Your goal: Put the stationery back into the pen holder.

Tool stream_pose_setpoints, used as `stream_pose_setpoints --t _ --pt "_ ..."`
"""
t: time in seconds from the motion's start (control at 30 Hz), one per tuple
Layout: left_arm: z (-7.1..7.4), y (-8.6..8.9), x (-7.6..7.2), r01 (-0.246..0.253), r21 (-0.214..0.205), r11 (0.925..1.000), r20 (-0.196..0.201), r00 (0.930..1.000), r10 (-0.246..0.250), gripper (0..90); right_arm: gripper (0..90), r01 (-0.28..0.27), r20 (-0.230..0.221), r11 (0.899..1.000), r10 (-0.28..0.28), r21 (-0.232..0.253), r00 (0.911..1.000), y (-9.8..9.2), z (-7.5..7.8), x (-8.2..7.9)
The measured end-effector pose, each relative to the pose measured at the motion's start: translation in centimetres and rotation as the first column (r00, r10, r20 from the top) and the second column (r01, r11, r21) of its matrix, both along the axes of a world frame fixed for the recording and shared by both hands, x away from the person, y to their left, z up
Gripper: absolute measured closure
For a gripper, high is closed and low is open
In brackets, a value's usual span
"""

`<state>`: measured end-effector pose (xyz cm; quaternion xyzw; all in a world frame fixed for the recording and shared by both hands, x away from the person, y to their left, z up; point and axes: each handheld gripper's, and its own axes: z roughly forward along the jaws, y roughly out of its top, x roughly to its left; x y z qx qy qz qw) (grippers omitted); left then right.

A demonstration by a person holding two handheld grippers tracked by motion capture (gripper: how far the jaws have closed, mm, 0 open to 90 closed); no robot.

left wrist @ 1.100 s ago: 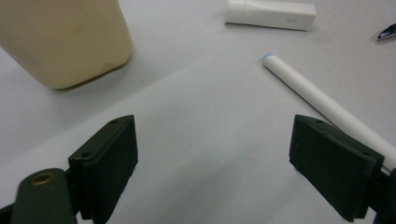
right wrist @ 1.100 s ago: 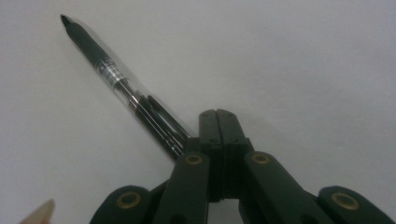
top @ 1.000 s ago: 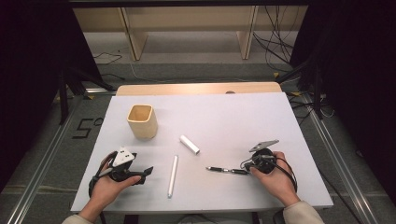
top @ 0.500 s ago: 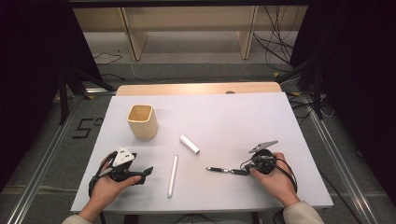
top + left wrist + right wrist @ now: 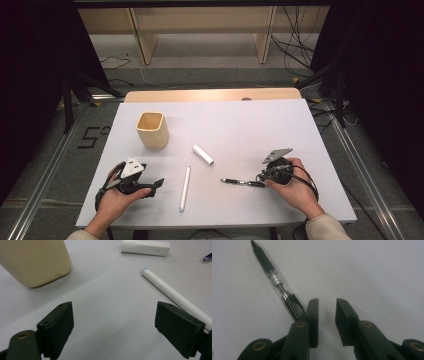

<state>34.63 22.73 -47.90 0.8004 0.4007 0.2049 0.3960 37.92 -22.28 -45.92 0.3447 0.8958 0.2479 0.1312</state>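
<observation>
While the left gripper (image 5: 156, 184) waits spread wide, the right gripper (image 5: 326, 312), jaws narrowly parted on nothing, sits just beside the black pen (image 5: 277, 281), whose length points away leftward.

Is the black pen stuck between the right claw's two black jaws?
No, the black pen lies on the table outside the right claw, beside one jaw, with nothing in the gap.
</observation>
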Motion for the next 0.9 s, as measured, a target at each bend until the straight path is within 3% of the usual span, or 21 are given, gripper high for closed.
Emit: stream_pose_setpoints --t 0.03,0.17,0.37,0.9 --pt "0.0 0.0 0.0 0.000 -0.001 1.0000 0.000 1.0000 0.000 15.4 68.7 -0.039 0.006 0.999 0.039 -0.013 0.9992 0.3 0.2 0.2" --pt "0.0 0.0 0.0 0.003 0.003 1.0000 -0.001 1.0000 -0.003 15.4 63.6 -0.095 0.001 0.995 0.095 -0.036 0.9954 1.0 0.8 0.6" --pt "-0.1 0.0 0.0 0.003 0.004 1.0000 -0.002 1.0000 -0.003 15.4 58.4 -0.149 -0.023 0.987 0.147 -0.060 0.9888 1.8 1.2 1.3" --pt "-0.1 0.0 0.1 0.003 0.009 1.0000 0.002 1.0000 -0.003 15.4 54.1 -0.213 -0.098 0.971 0.204 -0.103 0.9742 3.7 1.2 1.9"
